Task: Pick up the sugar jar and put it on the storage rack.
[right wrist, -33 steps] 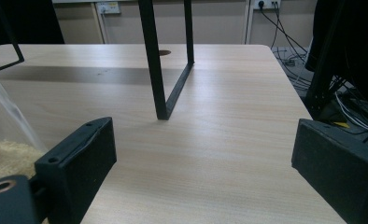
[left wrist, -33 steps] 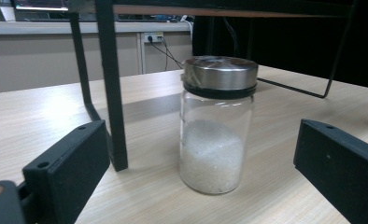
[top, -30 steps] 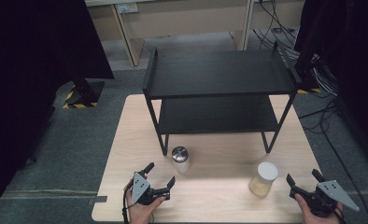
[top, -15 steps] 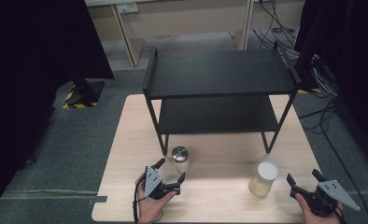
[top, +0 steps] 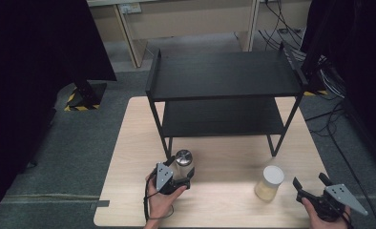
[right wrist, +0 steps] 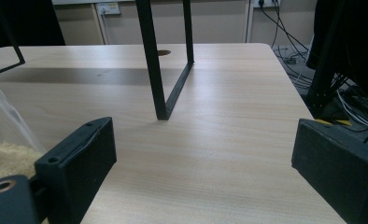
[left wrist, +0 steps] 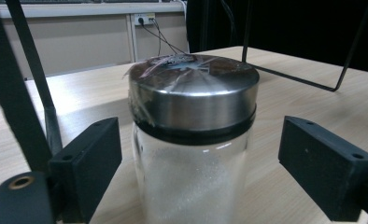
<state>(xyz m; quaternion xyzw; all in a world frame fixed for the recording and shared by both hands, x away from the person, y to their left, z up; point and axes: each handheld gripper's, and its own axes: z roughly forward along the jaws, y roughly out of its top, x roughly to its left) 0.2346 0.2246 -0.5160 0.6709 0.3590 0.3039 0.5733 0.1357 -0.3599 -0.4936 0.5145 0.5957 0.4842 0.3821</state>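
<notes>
Left gripper [top: 182, 177] sits w/ jaws spread either side of a glass jar [left wrist: 191, 154] with a steel lid, not yet touching it. The jar stands on the table [top: 224, 200] just in front of the black shelf [top: 224, 81]. Best to close evenly on the glass below the lid, keeping it upright. Right gripper [top: 315, 188] rests released, near a white-lidded jar [top: 270, 183]. The left gripper view shows white powder inside, prob. salt or sugar; the high view doesn't resolve that.

A pale wooden table [top: 129, 157] stands on grey carpet [top: 57, 157], bearing a black two-tier shelf [top: 224, 76]. Behind runs a beige wall [top: 186, 19] (with a socket [top: 128, 8]); cables [top: 291, 28] lie at right.
</notes>
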